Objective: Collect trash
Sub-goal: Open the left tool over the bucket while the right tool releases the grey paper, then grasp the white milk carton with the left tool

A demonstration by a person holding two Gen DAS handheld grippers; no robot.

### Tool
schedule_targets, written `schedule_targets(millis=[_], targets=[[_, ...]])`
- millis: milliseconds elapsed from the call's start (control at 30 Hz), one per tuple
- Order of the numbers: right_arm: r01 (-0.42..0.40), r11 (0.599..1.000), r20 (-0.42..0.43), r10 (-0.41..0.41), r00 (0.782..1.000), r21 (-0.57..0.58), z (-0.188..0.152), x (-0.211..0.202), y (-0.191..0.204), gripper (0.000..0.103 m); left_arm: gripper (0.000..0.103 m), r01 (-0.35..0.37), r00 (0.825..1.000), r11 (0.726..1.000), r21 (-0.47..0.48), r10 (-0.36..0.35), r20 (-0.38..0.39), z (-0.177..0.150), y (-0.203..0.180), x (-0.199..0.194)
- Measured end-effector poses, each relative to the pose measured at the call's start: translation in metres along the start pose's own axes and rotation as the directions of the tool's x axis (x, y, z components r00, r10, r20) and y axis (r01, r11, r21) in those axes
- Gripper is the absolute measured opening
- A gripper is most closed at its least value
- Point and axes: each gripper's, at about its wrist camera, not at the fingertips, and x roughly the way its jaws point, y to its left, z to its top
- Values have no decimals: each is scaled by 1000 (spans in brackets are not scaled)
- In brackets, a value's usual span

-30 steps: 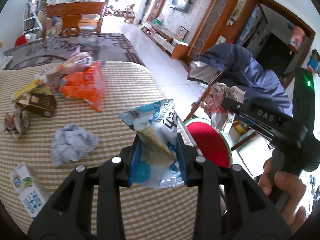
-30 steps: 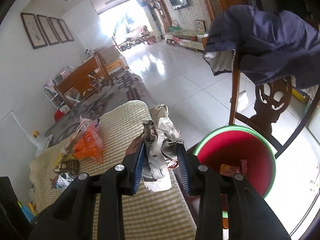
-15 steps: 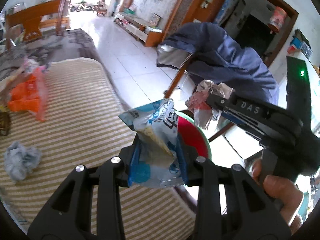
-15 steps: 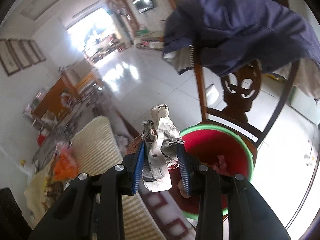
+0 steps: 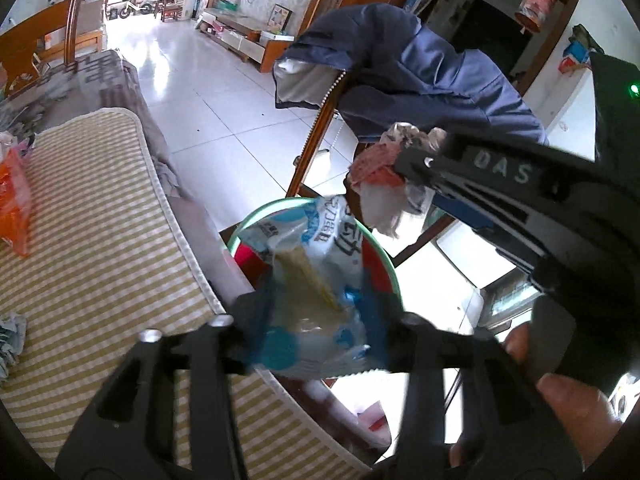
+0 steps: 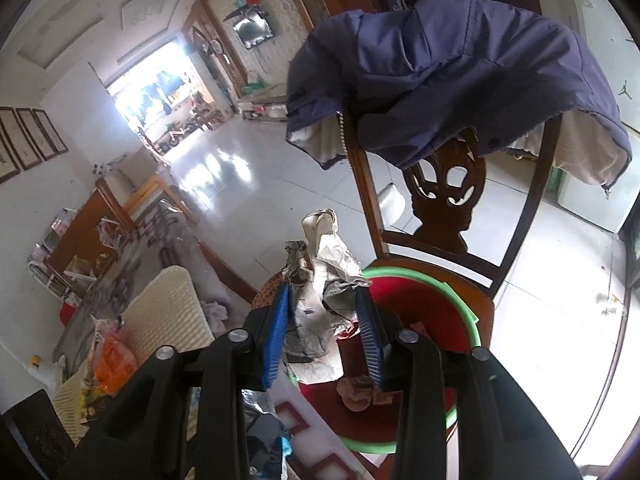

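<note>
You are in a tiled living room, at the edge of a table covered with a yellow striped cloth (image 5: pixel 100 248), with a wooden chair (image 6: pixel 440 216) just past the table edge.

Nearest you, the left gripper (image 5: pixel 316 312) is clenched on a blue and white snack wrapper (image 5: pixel 316 264). The wrapper stands up from the jaws, its long axis running from the grip up and away from you, its top leaning slightly right. It hangs beyond the table edge, in front of the near rim of a red bin with a green rim (image 5: pixel 384 256).

The right gripper (image 6: pixel 324 332) is clamped on a wad of crumpled paper (image 6: pixel 324 272). The wad is also upright, long axis roughly vertical, its pale tip pointing up toward the chair back. It sits over the left side of the bin (image 6: pixel 460 296), which rests on the chair seat and already holds a few scraps.

To do this step well, carry each piece until it is fully over the red opening, lower it close to the rim, then let go; both pieces are light and may flutter or catch on the rim if dropped from high up.

Farther off, a navy jacket (image 6: pixel 452 80) drapes over the chair back. On the table to your left, an orange bag (image 5: pixel 14 200) waits for collection.
</note>
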Motion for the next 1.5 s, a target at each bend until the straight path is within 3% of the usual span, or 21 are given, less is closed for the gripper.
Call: schedule_targets(millis=[67,400,767,933,1000,1067,1200,1267,1400,1500], targets=[[2,999,45,-4,999,35,2,-7,-6,66,58,3,1000,1000,-5,-3,12,-1,0,-1],[-12,1000,71,11,997,13,3,-12,1,67,58,-47,996,999,1,47,77,-4,10,-26],[-25,997,39,27,999,-74,-5,-7,30,72,58,-114,980,989,-96,128,155,-18,60,-85],[-26,990,13,28,1000,-138,-14,-4,50,73,58,-222,958,950,-220,254,130,-57,119,-125],[-29,987,3,30,1000,-159,-17,-3,58,74,58,-264,946,916,-303,307,104,-78,147,-146],[-34,982,-8,33,999,-185,-22,-2,66,75,58,-296,929,860,-416,360,83,-104,179,-169],[-34,969,-17,31,999,-245,-32,-1,83,78,58,-365,901,772,-520,433,10,-136,221,-184],[-28,960,-19,23,1000,-278,-37,0,91,78,58,-376,890,757,-534,455,20,-143,228,-190],[-12,950,-28,4,1000,-312,-43,4,99,79,69,-394,887,771,-500,462,13,-137,219,-183],[-2,945,-34,-10,999,-326,-46,7,100,79,69,-397,880,762,-511,474,24,-139,217,-186]])
